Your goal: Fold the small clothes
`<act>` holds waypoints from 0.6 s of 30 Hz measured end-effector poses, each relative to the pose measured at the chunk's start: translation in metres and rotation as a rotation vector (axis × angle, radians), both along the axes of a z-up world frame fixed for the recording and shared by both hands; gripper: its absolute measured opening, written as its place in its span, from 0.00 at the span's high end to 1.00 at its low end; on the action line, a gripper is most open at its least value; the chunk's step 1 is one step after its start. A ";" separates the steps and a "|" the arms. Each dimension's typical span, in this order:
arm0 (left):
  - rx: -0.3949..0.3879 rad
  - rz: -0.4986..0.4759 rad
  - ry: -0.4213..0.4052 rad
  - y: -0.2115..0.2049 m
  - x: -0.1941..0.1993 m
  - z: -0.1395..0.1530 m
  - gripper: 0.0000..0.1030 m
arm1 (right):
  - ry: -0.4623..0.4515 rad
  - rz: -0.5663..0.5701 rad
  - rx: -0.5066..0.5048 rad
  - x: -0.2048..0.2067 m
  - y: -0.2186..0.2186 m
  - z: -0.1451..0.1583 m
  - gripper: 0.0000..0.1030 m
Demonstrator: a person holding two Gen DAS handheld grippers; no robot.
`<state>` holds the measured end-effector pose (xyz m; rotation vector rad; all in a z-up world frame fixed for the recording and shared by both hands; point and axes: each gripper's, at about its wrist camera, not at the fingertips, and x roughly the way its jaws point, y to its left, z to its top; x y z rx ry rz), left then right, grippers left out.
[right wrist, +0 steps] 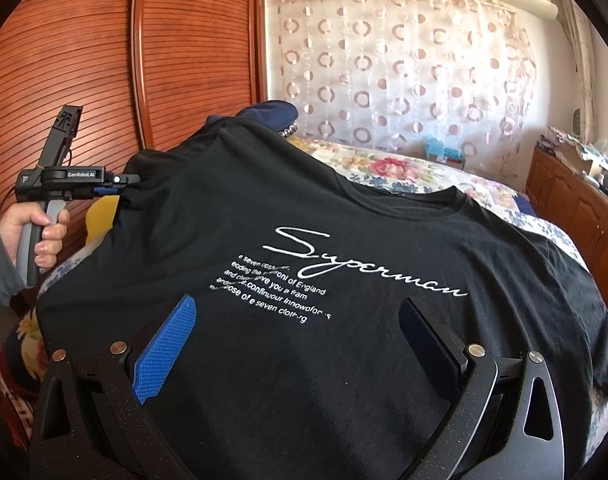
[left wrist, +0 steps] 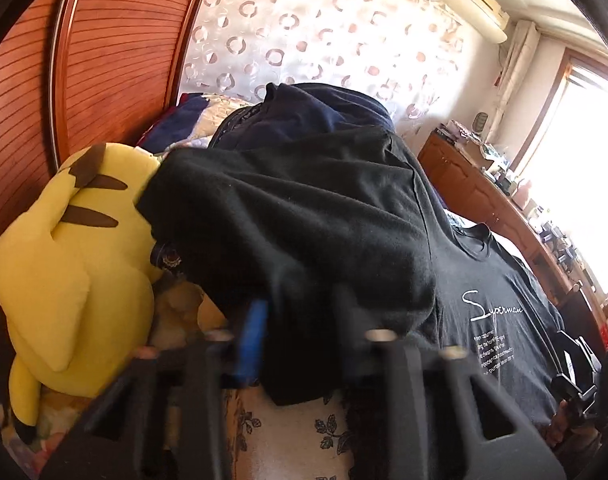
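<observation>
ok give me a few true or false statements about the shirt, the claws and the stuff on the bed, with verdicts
1. The black t-shirt lies chest side up with white "Superman" lettering showing. True.
2. The left claw is shut on the shirt's sleeve. True: the cloth bunches where its tips meet.
3. The right claw is clamped on the shirt's hem. False: its fingers stand wide apart over the shirt, gripping nothing.
4. A yellow plush toy sits by the wooden wardrobe. True.
5. The bedspread is plain white. False: it has a floral print.
6. The curtain behind the bed is solid dark blue. False: it is pale with ring patterns.
</observation>
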<state>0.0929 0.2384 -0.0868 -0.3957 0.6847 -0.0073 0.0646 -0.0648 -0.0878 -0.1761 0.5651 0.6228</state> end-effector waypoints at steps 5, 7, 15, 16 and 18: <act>0.110 0.023 -0.024 -0.005 -0.009 0.020 0.99 | -0.008 -0.003 -0.001 -0.003 0.001 0.001 0.00; 0.144 0.024 -0.042 -0.010 -0.012 0.031 1.00 | -0.010 -0.005 0.002 -0.003 0.000 0.001 0.00; 0.269 -0.058 -0.109 -0.058 0.011 0.091 1.00 | -0.013 -0.007 0.003 -0.003 -0.001 0.001 0.00; 0.279 -0.086 -0.109 -0.068 0.017 0.097 1.00 | -0.014 -0.007 0.002 -0.003 -0.001 0.000 0.00; 0.291 -0.139 -0.094 -0.089 0.028 0.105 1.00 | -0.014 -0.007 0.004 -0.003 -0.002 0.001 0.00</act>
